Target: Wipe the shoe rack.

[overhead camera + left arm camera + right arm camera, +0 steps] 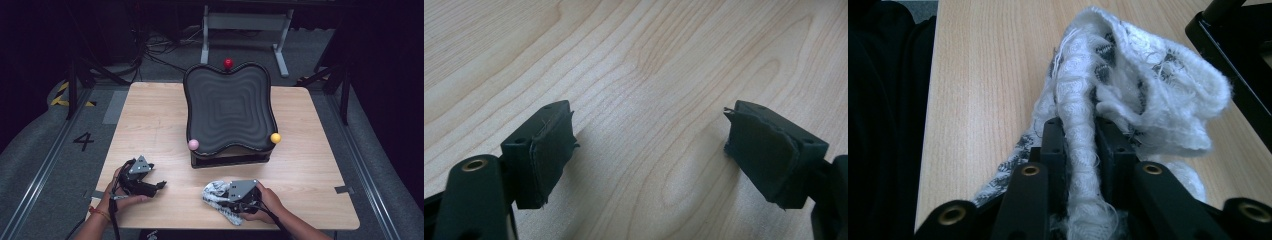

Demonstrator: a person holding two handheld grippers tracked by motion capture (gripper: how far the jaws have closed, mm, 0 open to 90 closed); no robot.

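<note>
A crumpled white cloth with dark patterning [214, 191] lies on the wooden table near its front edge. My right gripper [226, 197] points left into it. In the right gripper view the jaws [1080, 127] pinch a raised fold of the fluffy cloth [1148, 85], and the rest of it bunches beyond them. My left gripper [159, 185] rests at the front left of the table, well apart from the cloth. Its jaws [649, 145] stand wide open over bare wood with nothing between them.
A black tray with a wavy rim [227, 107] sits tilted on a black base in the middle of the table [150, 120]. A red ball [228, 63], a pink ball [193, 144] and a yellow ball [275, 138] sit at its edge. The base's corner [1233, 50] is close beyond the cloth.
</note>
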